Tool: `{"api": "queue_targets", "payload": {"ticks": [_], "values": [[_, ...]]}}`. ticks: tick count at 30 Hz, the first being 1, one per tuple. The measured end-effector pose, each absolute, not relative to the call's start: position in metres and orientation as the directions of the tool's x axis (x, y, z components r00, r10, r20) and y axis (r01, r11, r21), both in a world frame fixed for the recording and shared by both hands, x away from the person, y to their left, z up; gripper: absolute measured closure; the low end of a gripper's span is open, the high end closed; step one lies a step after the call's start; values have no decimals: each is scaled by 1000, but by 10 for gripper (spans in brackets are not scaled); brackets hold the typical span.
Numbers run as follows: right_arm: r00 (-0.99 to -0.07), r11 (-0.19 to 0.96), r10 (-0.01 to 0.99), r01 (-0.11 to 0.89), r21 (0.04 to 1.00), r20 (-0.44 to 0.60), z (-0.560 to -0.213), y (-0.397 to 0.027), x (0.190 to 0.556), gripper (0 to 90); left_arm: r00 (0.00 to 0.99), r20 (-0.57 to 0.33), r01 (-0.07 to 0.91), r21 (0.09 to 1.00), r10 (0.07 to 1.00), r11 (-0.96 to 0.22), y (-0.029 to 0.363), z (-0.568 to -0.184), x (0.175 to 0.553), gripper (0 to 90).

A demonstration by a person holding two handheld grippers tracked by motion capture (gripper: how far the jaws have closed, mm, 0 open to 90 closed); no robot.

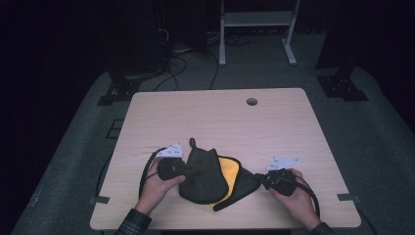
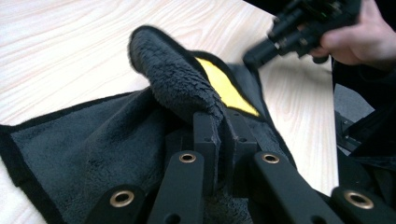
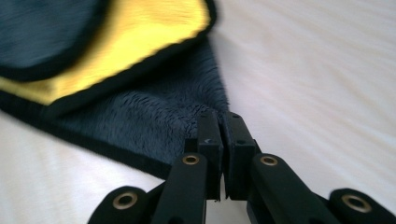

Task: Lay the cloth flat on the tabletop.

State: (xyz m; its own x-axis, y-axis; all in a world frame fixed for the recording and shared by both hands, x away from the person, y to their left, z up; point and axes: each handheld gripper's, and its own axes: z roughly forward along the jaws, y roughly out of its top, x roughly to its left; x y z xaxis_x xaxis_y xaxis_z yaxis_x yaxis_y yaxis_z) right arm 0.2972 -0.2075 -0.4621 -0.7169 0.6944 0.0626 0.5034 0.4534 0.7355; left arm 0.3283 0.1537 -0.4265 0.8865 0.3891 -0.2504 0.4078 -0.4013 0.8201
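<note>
A dark grey fleece cloth (image 1: 203,177) with a yellow underside (image 1: 231,169) lies crumpled at the near middle of the wooden table (image 1: 220,112). My left gripper (image 1: 188,171) is at the cloth's left side. In the left gripper view it (image 2: 219,123) is shut on a raised fold of the cloth (image 2: 116,140). My right gripper (image 1: 257,179) is at the cloth's right corner. In the right gripper view its jaws (image 3: 219,119) are pressed together on the tip of that grey corner (image 3: 154,116), with the yellow side (image 3: 130,42) folded over beyond it. The right gripper (image 2: 261,51) also appears at the top of the left gripper view.
A round cable hole (image 1: 251,102) sits near the table's far edge. Behind the table are a white frame (image 1: 254,19), floor cables (image 1: 181,63) and two dark stand feet (image 1: 117,90) (image 1: 342,85). Bare tabletop lies on all sides of the cloth.
</note>
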Motion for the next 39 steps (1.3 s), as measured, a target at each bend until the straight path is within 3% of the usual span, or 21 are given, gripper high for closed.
{"api": "queue_targets", "payload": {"ticks": [10,16,19,21,22,25,31,39], "values": [[-622,436,783,532,726,-14,-456,-240,331,866,896,-244,398,814,372,-424,157,-425,319,856],[-572,412,820,558,720,-26,-458,-259,353,865,912,-264,391,794,315,-466,155,-431,307,841],[-576,399,818,557,728,-7,-459,-263,358,856,916,-264,382,802,301,-460,153,-430,305,696],[-584,388,812,552,738,9,-459,-265,358,807,909,-266,389,814,320,-430,154,-426,309,611],[-579,377,815,549,746,15,-457,-266,358,733,907,-263,391,817,330,-423,155,-424,313,595],[-569,339,821,555,759,49,-453,-271,356,620,889,-241,398,827,389,-397,157,-418,328,546],[-571,318,818,555,769,75,-451,-277,347,537,844,-193,425,809,500,-405,150,-422,366,476],[-607,328,788,550,768,98,-453,-271,333,499,797,-147,482,740,586,-470,129,-455,408,480]]}}
